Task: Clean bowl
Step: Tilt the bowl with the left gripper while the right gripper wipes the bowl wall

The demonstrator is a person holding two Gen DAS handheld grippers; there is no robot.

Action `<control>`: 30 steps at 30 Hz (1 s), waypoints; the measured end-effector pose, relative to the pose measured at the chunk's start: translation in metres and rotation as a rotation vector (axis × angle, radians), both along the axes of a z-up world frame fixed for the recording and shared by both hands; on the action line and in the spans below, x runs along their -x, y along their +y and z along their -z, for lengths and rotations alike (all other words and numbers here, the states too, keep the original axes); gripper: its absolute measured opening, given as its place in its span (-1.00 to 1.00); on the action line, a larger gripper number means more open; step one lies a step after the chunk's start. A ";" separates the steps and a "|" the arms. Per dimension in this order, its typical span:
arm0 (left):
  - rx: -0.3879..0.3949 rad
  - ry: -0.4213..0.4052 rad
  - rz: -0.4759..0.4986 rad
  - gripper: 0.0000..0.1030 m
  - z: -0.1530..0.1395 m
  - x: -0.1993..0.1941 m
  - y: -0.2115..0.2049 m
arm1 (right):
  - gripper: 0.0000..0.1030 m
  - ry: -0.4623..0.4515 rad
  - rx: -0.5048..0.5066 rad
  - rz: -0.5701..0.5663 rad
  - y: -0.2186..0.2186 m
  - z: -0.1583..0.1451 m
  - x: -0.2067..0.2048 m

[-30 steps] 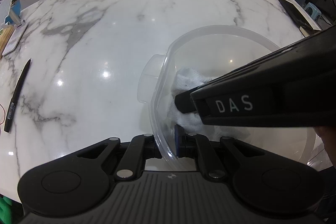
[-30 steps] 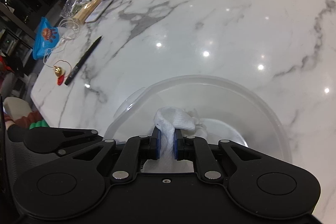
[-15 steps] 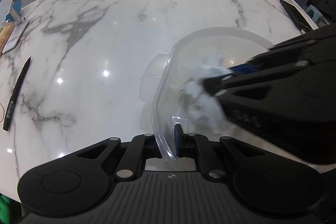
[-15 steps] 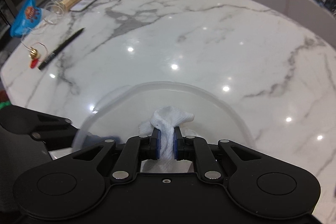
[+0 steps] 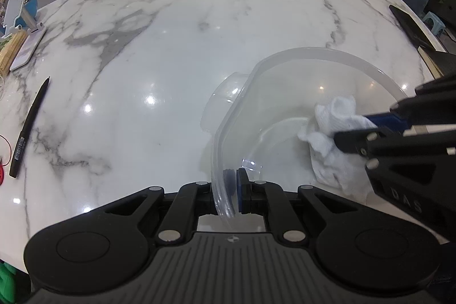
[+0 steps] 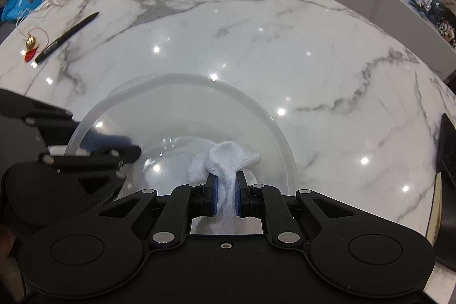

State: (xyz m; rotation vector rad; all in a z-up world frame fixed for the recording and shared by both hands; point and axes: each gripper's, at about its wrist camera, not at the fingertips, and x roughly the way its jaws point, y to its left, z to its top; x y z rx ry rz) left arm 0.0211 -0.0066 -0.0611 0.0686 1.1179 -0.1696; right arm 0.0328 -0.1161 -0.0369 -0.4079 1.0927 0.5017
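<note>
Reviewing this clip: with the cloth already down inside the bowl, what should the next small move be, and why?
Probably sweep the white cloth further round the inside wall. The right gripper is shut on it and it lies against the clear bowl bottom, while the left gripper pinches the near rim, steadying it, so the bowl should hold.

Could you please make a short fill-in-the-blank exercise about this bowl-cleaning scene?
1. The left hand-held gripper is shut on the bowl's ____.
2. The right hand-held gripper holds a white ____ inside the bowl.
3. The black pen lies on the ____ table.

Missing words: rim; cloth; marble
</note>
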 end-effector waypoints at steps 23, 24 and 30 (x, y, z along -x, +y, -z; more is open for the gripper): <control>0.002 0.003 -0.011 -0.87 -0.001 -0.002 0.001 | -0.80 0.180 -0.116 -0.077 0.001 0.002 0.009; 0.002 0.003 -0.012 -0.87 -0.001 -0.002 0.001 | -0.80 0.183 -0.117 -0.081 0.001 0.002 0.010; 0.002 0.003 -0.012 -0.87 -0.001 -0.002 0.001 | -0.80 0.209 -0.134 -0.123 0.004 0.001 0.015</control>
